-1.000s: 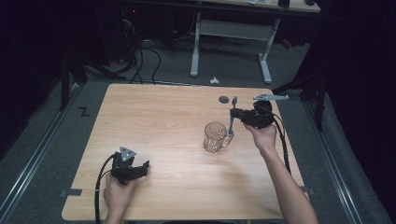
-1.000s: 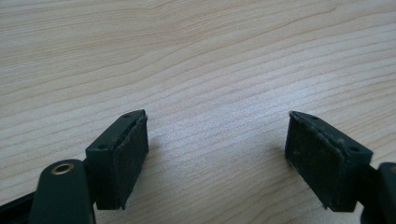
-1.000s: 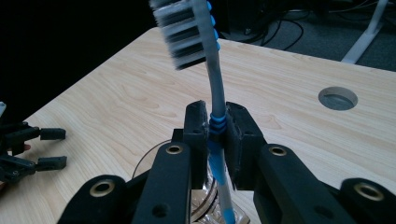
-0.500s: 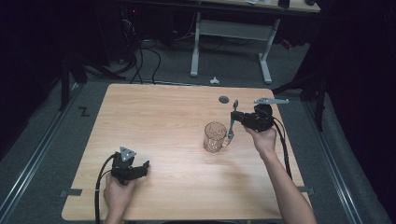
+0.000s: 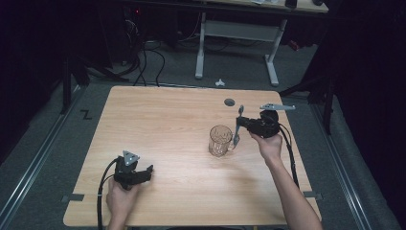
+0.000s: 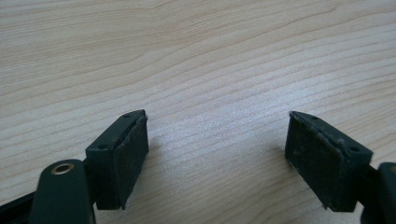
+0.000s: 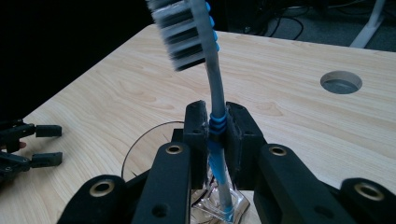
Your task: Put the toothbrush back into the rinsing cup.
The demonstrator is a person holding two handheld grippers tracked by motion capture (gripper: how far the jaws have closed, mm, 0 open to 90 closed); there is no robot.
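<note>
Where the right tool (image 7: 215,128) pinches a toothbrush (image 7: 212,100) over the mug (image 5: 220,140), left tool (image 6: 217,156) spread on bare table (image 6: 196,56).

- In the high view the wooden table (image 5: 191,143) is evenly lit from above, while the floor and the room around it fall into near black.
- Shadows on the tabletop are soft and short; the glass mug (image 5: 220,141) throws only a faint one.
- No strong glare shows on the wood.
- The high view is soft and slightly grainy; small details stay indistinct.
- In the left gripper view the wood grain is sharp and brightly lit, with small dark shadows beside the black pads (image 6: 130,156).
- In the right gripper view the toothbrush (image 7: 215,116) bristles at the top are blurred, and the background is dark.
</note>
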